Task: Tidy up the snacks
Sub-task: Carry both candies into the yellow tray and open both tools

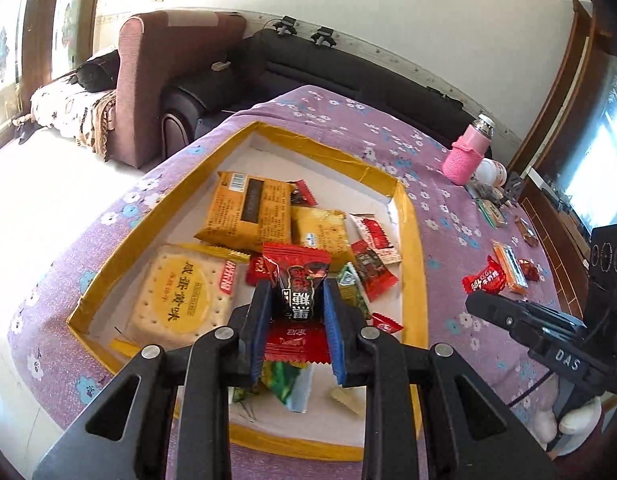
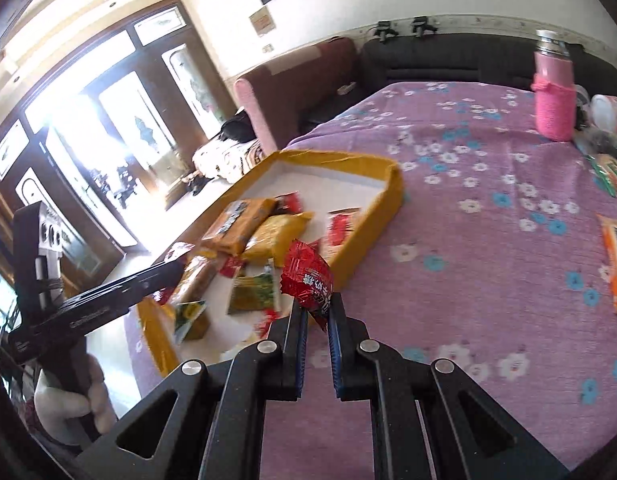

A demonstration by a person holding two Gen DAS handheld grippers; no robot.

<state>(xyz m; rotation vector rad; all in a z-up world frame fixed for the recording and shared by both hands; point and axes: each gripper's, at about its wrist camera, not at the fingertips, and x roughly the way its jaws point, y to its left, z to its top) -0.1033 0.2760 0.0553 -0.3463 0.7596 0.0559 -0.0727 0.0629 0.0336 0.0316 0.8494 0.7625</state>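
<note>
Red foil marks both loads: the left gripper (image 1: 296, 308) pinches a red-and-black candy (image 1: 298, 280) over the tray's (image 1: 410, 240) near half, directly above the pile. The right gripper (image 2: 317, 320) pinches a crinkled red candy (image 2: 308, 280) by its lower end. That candy stands upright just outside the tray's right wall, so the tray lies to its left.

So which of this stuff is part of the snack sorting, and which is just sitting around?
Part of the job:
- left claw, shut on a red and black candy
- right claw, shut on a red candy
- yellow box holding snacks
- loose snacks on the cloth

Just lying about:
- pink bottle
- sofa
- purple tablecloth
</note>
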